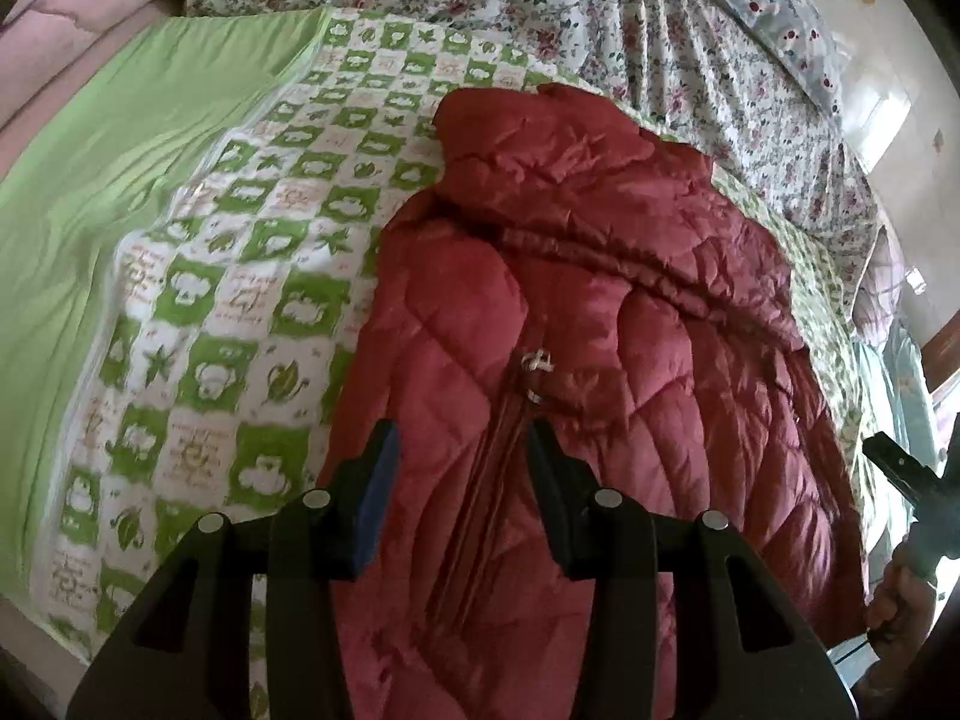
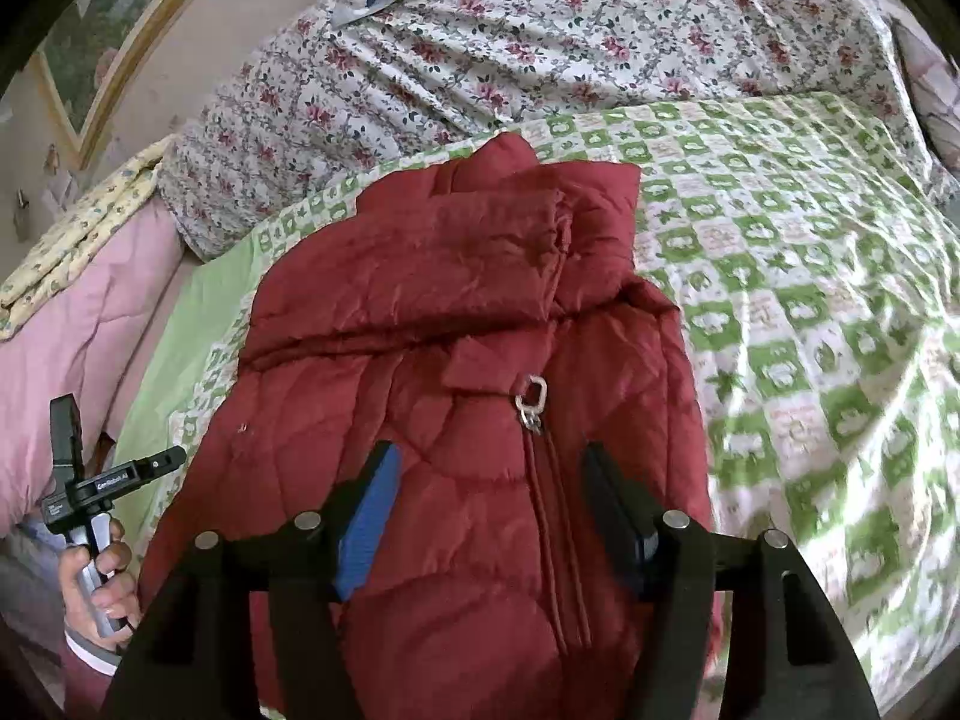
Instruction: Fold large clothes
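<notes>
Both hand-held grippers hover just above the red quilted jacket [image 2: 480, 420], the left hand-held gripper [image 1: 459, 450] and right hand-held gripper [image 2: 489, 474] each with fingers apart and nothing between them. The jacket lies zipped on the green checked bedspread [image 2: 780, 300]; beyond its hood is a floral quilt [image 2: 540, 48].

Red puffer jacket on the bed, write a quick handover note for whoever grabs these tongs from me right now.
Left tongs: open, empty, above the jacket's lower front.
Right tongs: open, empty, above the zipper line.
Red puffer jacket: lying front-up on the green checkered quilt, zipped, zipper pull showing, collar toward the floral bedding. One sleeve looks folded across the chest; the sides look tucked in.
Done: apparently the sleeve and side folds.
Left: probably fold the hem up toward the collar and flatten the bundle.
</notes>
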### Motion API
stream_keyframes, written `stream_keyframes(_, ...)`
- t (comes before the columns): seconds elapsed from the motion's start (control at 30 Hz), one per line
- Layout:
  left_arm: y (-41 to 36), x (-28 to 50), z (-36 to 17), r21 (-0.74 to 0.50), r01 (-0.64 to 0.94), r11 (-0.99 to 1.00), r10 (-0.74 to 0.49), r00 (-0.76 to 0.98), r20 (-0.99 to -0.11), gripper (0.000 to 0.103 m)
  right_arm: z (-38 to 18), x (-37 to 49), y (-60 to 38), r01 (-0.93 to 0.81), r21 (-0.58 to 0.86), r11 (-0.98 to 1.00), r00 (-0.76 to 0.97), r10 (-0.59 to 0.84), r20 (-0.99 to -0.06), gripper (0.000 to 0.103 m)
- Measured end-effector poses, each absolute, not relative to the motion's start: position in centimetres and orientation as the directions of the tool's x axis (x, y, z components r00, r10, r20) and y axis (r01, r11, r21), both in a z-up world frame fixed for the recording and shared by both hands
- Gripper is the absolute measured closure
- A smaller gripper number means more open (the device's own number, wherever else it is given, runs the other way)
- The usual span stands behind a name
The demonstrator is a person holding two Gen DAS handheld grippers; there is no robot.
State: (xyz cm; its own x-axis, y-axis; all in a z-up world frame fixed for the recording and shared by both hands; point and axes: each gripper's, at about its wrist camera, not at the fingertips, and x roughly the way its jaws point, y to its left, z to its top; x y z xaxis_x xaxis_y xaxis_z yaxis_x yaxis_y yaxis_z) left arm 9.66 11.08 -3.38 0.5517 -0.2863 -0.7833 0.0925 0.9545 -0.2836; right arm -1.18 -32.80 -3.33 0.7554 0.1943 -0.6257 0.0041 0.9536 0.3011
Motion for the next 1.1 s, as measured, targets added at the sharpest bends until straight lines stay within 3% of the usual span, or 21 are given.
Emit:
stream_keyframes(0.23,11.0,7.7,-4.4,-0.275,0.106,0.956,-0.289,0.527,-0.799,0.060,-4.8,-4.6,-33.8,0.056,0.264,0.963,0.733,0.139,-0.666,0.031)
stream_keyframes(0.3,11.0,7.1,-4.5,-0.267,0.112,0.957,-0.284,0.528,-0.801,0.055,-5.1,-5.3,-34.0,0.069,0.248,0.966,0.726,0.122,-0.677,0.030)
stream_keyframes(0.63,12.2,5.2,-3.9,-0.260,0.105,0.960,-0.275,0.540,-0.796,0.053,-6.2,-8.2,-33.8,0.093,0.174,0.980,0.706,0.059,-0.705,0.028)
stream_keyframes(0.7,12.5,5.0,-3.9,-0.258,0.099,0.961,-0.269,0.544,-0.795,0.047,-6.6,-8.6,-33.8,0.090,0.172,0.981,0.703,0.060,-0.708,0.028)
stream_keyframes(0.93,13.5,4.2,-5.4,-0.256,0.083,0.963,-0.261,0.512,-0.818,0.044,-8.1,-9.9,-34.0,0.096,0.199,0.975,0.682,0.081,-0.727,0.028)
stream_keyframes(1.1,13.5,3.3,-6.4,-0.260,0.099,0.961,-0.274,0.487,-0.829,0.044,-8.9,-10.8,-34.7,0.084,0.294,0.952,0.679,0.161,-0.716,0.028)
